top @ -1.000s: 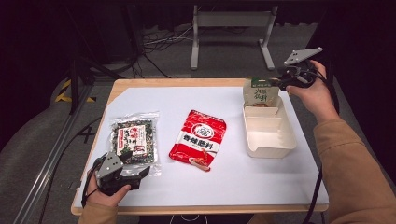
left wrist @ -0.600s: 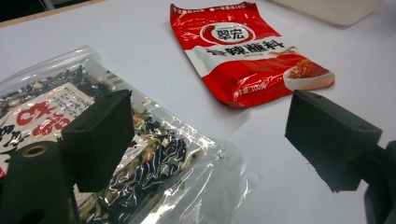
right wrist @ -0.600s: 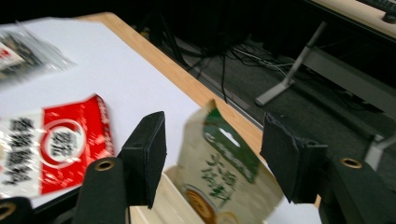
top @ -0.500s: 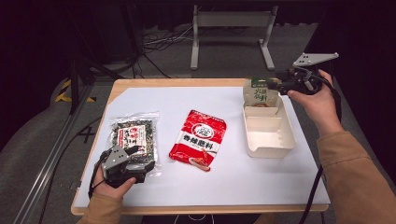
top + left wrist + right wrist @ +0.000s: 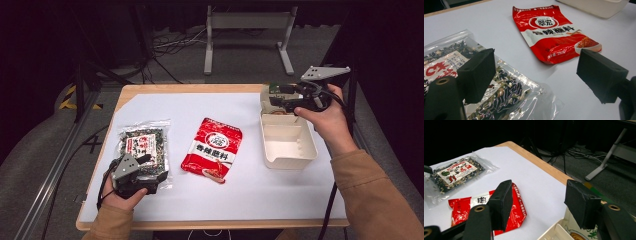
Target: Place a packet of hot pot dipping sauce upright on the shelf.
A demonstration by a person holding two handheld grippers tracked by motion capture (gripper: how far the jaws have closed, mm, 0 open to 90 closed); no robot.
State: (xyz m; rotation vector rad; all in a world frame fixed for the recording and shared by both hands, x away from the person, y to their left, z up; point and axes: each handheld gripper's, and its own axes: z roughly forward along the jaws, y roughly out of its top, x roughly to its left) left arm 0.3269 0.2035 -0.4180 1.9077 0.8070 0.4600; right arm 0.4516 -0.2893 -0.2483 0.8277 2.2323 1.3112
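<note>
On white tabletop [image 5: 250, 190] | crinkly clear seaweed bag [image 5: 145, 142] | glossy red packet [image 5: 212, 155] | rectangular cream tray [image 5: 287, 145]

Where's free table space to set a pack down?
Bare white patches: the far strip behind the seaweed pack and red pack; the near strip before the red pack and tray. Crowded: the far right corner, where the right tool hovers.

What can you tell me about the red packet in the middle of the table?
The red packet is a flat, shiny plastic pouch lying face up on the white table cover, slightly tilted. It has a white band with dark printed characters, a round logo near the top and a picture of reddish powder near the bottom. It looks sealed and a bit crinkled. Nothing touches it; it lies between the clear bag and the tray.
</note>
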